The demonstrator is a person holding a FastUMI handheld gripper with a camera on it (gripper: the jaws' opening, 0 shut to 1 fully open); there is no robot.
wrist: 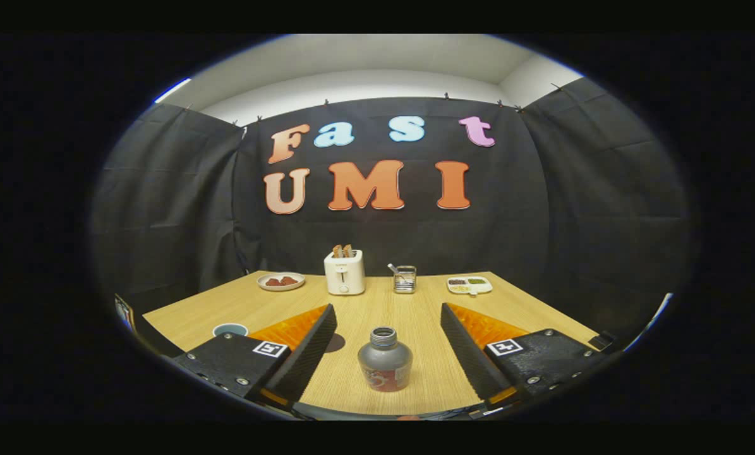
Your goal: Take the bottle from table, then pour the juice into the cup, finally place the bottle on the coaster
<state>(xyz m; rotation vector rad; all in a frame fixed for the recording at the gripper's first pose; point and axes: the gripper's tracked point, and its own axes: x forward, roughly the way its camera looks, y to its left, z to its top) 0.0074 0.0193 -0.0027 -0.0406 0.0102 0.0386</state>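
Standing upright on the table [238, 303], neck up, the bottle [385, 359] sits centred between the fingers of the gripper [388, 316], touching neither. Jaws spread wide, released. The cup [230, 329] lies beyond the left finger.

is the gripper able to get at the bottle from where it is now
Probably yes: the bottle stands upright between the open fingers of the gripper, with bare table on both sides and nothing between either finger and the bottle.
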